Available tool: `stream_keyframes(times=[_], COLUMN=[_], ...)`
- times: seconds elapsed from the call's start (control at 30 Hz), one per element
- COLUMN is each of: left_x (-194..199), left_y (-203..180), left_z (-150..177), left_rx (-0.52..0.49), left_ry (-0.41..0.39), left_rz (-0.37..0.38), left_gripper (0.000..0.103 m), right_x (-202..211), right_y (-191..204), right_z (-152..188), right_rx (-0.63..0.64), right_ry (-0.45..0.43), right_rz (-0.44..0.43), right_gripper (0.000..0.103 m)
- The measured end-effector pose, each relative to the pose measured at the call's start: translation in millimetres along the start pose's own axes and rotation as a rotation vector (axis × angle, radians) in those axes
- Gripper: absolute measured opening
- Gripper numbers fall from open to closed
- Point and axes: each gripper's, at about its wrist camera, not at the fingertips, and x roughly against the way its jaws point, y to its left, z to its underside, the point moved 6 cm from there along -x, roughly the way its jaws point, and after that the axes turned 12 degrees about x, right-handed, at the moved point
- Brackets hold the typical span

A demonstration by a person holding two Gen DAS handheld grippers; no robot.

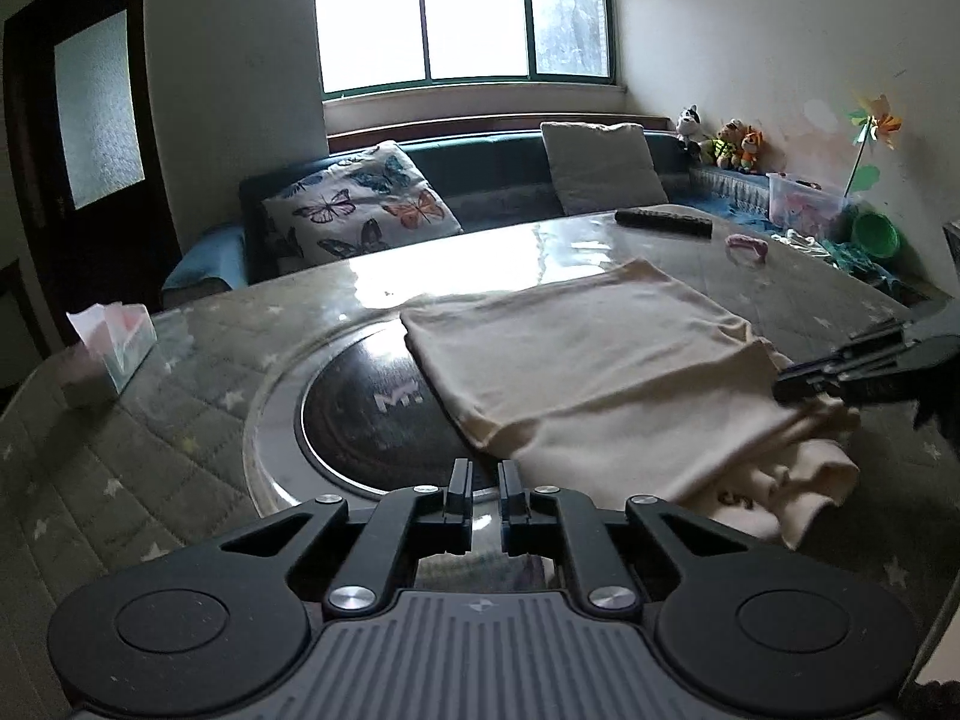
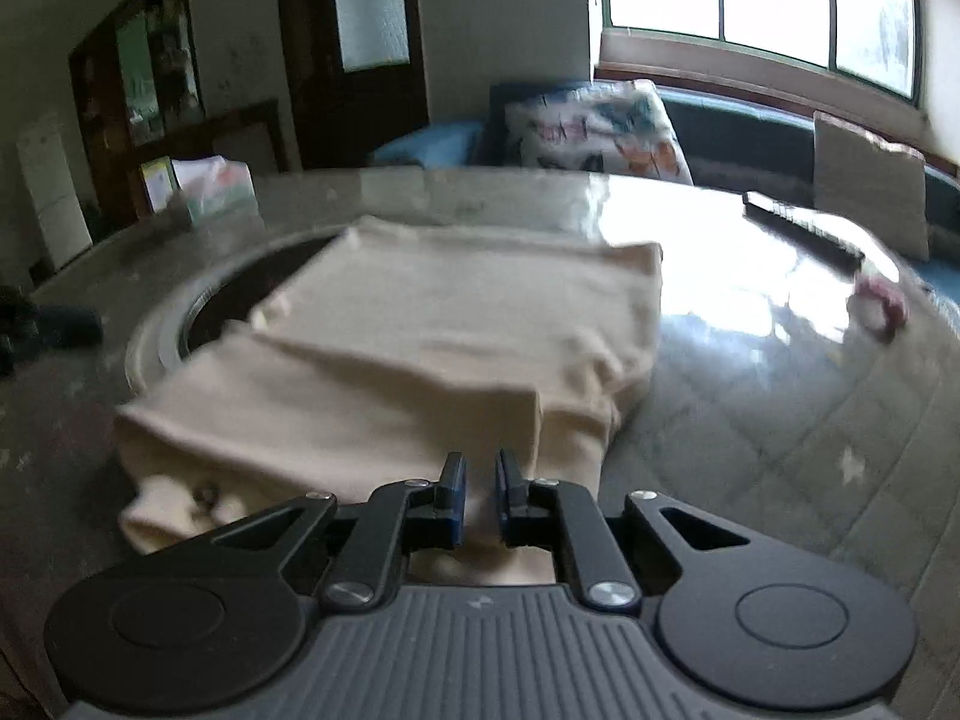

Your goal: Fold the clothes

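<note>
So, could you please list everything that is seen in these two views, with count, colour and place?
garment: one, cream, folded on the table, partly over the cooktop
table: one, grey quilted star cover under a glossy top
cooktop: one, black, silver ring, set in the table
tissue box: one, pale, table's left edge
remote control: one, black, table's far side
pink item: one, beside the remote control
cushions: two, butterfly print and grey, on the dark sofa
soft toys: about three, far right corner
left gripper: black, jaws nearly together, nothing seen between
right gripper: black, closed on the garment's edge
</note>
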Motion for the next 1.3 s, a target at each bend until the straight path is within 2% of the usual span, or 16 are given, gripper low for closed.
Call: stream_keyframes(times=[0.17, 0.33, 0.5, 0.63, 0.73, 0.9, 1.07, 1.17, 1.3], left_x=[-22, -62, -95, -107, -108, -93, -64, -47, -31], left_y=[-12, -30, -38, -36, -35, -40, -47, -48, -51], left_z=[-13, -24, -15, -5, -8, -8, -1, 6, 19], left_rx=[-0.014, -0.015, -0.061, -0.064, -0.063, -0.111, -0.187, -0.236, -0.297], left_ry=[-0.001, 0.034, 0.087, 0.112, 0.112, 0.088, 0.061, 0.054, 0.058], left_rz=[0.037, 0.080, 0.082, 0.081, 0.079, 0.087, 0.099, 0.097, 0.102], left_gripper=[0.010, 0.010, 0.010, 0.010, 0.010, 0.010, 0.012, 0.021, 0.036], right_x=[9, -9, -30, -21, -24, -2, 5, 15, 16], right_y=[-5, -4, -14, -14, -13, -2, 13, 19, 35], right_z=[-18, -34, -26, -24, -16, -17, -1, -5, -16], right_rx=[0.000, 0.012, -0.007, 0.008, 0.043, 0.096, 0.185, 0.216, 0.202], right_ry=[-0.047, -0.064, -0.025, -0.027, -0.003, -0.019, 0.036, 0.019, -0.031], right_rz=[0.005, 0.002, 0.010, 0.006, 0.011, -0.011, -0.013, 0.002, -0.052], right_gripper=[0.009, 0.009, 0.009, 0.009, 0.009, 0.009, 0.009, 0.009, 0.014])
